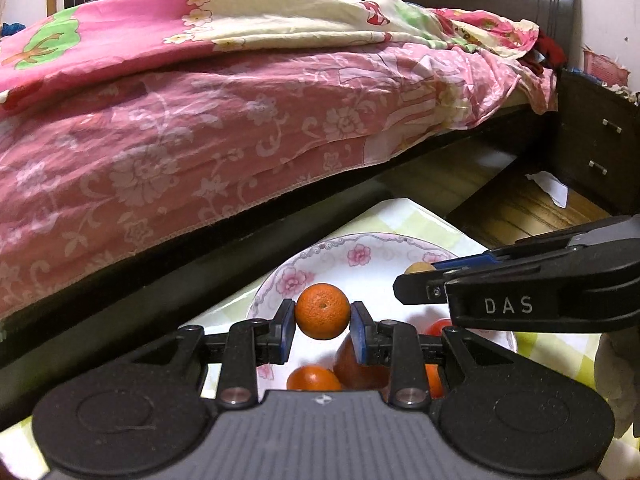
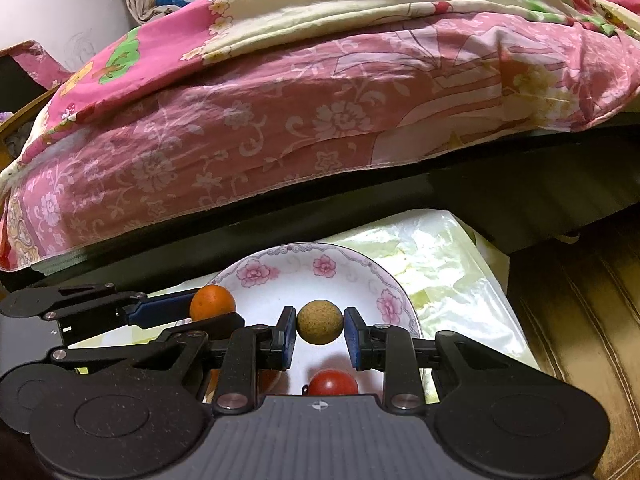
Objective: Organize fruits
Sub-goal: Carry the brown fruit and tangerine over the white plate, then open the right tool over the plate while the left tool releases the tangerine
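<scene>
Two at a time, carrying fruit above the plate (image 1: 352,250). Nearest, clamping the orange (image 1: 323,308) in the left tongs (image 1: 323,320), pads pressing only on its two widest sides, nothing supporting it from below. Clamping the tan fruit (image 2: 320,320) in the right tongs (image 2: 320,329) in just the same way. Hanging both over the plate, above the fruit lying in it: a red fruit (image 2: 333,383) under the tan one, more oranges (image 1: 314,378) under the left tongs.

Risking a slip first: pinching smooth round skins between flat pads, so probably squirting a fruit out forward if squeezing harder or tipping the tongs further down. Possibly bruising the skin as well, if overtightening.

Crowding next: working the two tongs close side by side over one plate, the right tip reaching in just beside the orange. Likely knocking one load loose if swinging either pair inward.

Then releasing too high: probably bouncing off the fruit below, and rolling over that shallow rim.

Farther out, running short of room: ending the glossy-covered counter (image 2: 448,264) near the plate's far edge. Probably losing any runaway fruit to the floor (image 2: 580,320) or into the dark gap under the bed (image 1: 200,140).
</scene>
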